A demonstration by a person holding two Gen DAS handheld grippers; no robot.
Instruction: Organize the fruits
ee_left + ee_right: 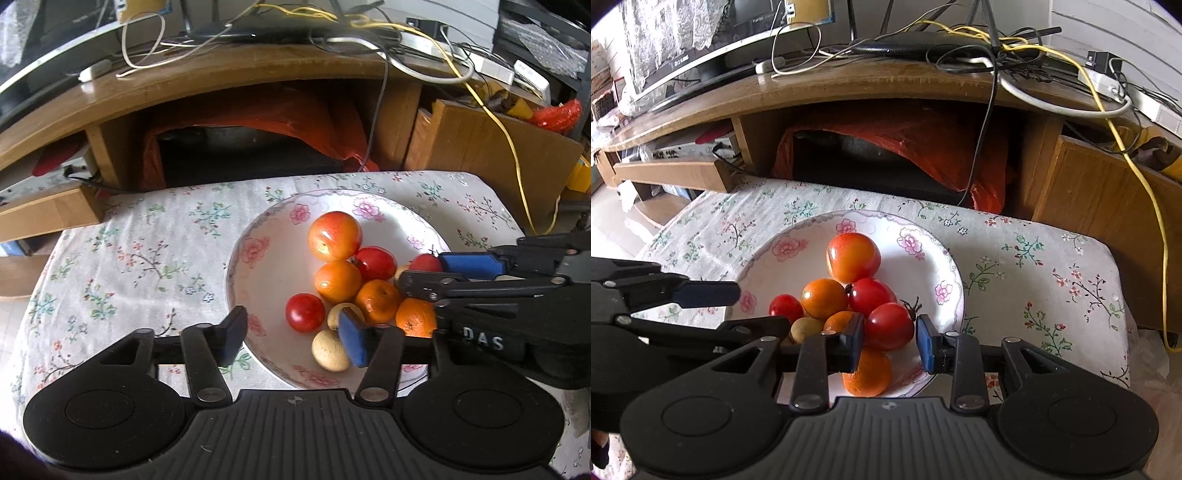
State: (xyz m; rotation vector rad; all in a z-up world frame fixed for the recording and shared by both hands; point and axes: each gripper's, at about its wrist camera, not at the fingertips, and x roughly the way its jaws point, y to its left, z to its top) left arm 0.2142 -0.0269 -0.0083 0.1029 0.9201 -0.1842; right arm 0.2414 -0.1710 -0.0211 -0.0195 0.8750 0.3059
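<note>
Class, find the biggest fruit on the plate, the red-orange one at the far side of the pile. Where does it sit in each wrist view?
Left wrist view: the big red-orange fruit sits right of centre, at the pile's far end.
Right wrist view: the same fruit sits left of centre, again farthest.
Shared landmark: the floral plate.

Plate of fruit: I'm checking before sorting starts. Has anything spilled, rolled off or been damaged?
Nothing stands out. All the fruit sits heaped on the flowered plate, none on the floral tablecloth. Both the left gripper and the right gripper are open.
</note>
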